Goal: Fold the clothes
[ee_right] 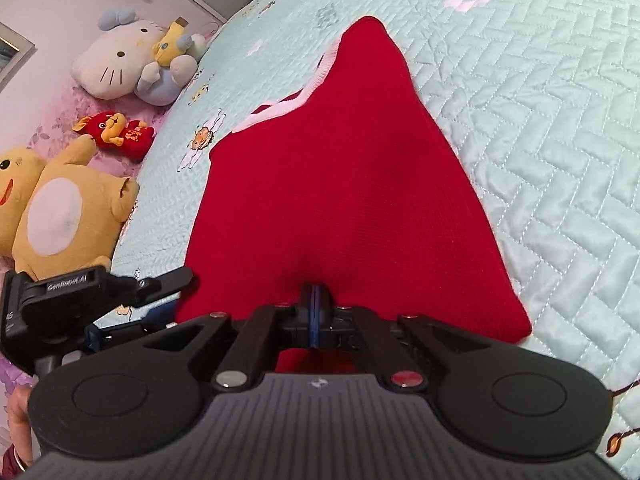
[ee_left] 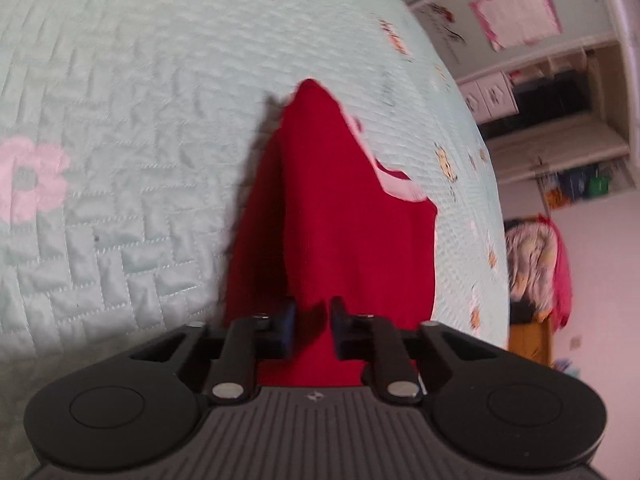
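Note:
A red knit garment [ee_left: 340,220] with pale pink trim [ee_right: 316,80] lies partly lifted over the mint quilted bedspread [ee_left: 120,120]. My left gripper [ee_left: 313,320] is nearly closed, with a thick fold of the red cloth pinched between its dark fingers; the cloth rises from it to a peak. My right gripper [ee_right: 316,300] is shut tight on the near hem of the same garment [ee_right: 340,200]. The left gripper [ee_right: 178,288] also shows at the garment's left edge in the right wrist view. The left view is blurred by motion.
Plush toys sit along the bed's far side: a white cat [ee_right: 112,68], a small red one [ee_right: 116,132] and a yellow one [ee_right: 60,208]. A person's hand [ee_right: 18,420] holds the left tool. Shelves [ee_left: 560,120] and a clothes pile [ee_left: 536,264] stand beyond the bed.

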